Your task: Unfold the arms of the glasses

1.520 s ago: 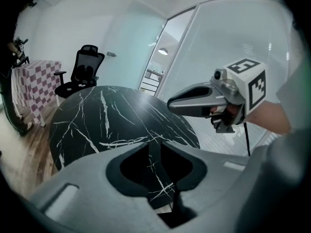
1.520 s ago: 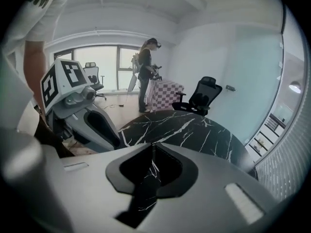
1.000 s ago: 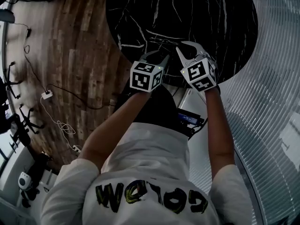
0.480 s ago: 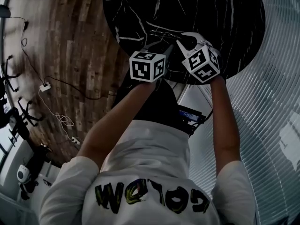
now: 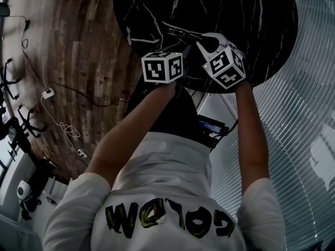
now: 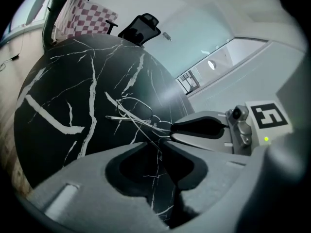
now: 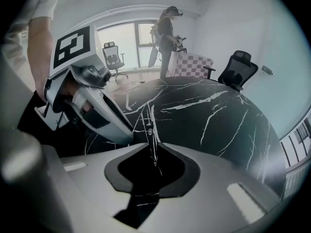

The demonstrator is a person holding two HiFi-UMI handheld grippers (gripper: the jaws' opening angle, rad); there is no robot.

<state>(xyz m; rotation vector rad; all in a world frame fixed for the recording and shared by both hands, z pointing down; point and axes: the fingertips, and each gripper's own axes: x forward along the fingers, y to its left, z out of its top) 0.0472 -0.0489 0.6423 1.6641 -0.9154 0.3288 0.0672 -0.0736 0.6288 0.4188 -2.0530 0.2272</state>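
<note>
While our right gripper (image 7: 151,144) pinched the wire-framed glasses (image 7: 150,130) over the round black marble table (image 7: 218,115), our closing left gripper (image 6: 155,143) straddled one arm, ajar.

The only readable text is large yellow-green lettering across the person's white shirt (image 5: 167,163), seen upside down and reading roughly "COLOM".

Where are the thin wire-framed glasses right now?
In the left gripper view the thin wire-framed glasses are mid-frame on the round black marble table, just ahead of the left gripper, with the right gripper meeting them from the right.
</note>
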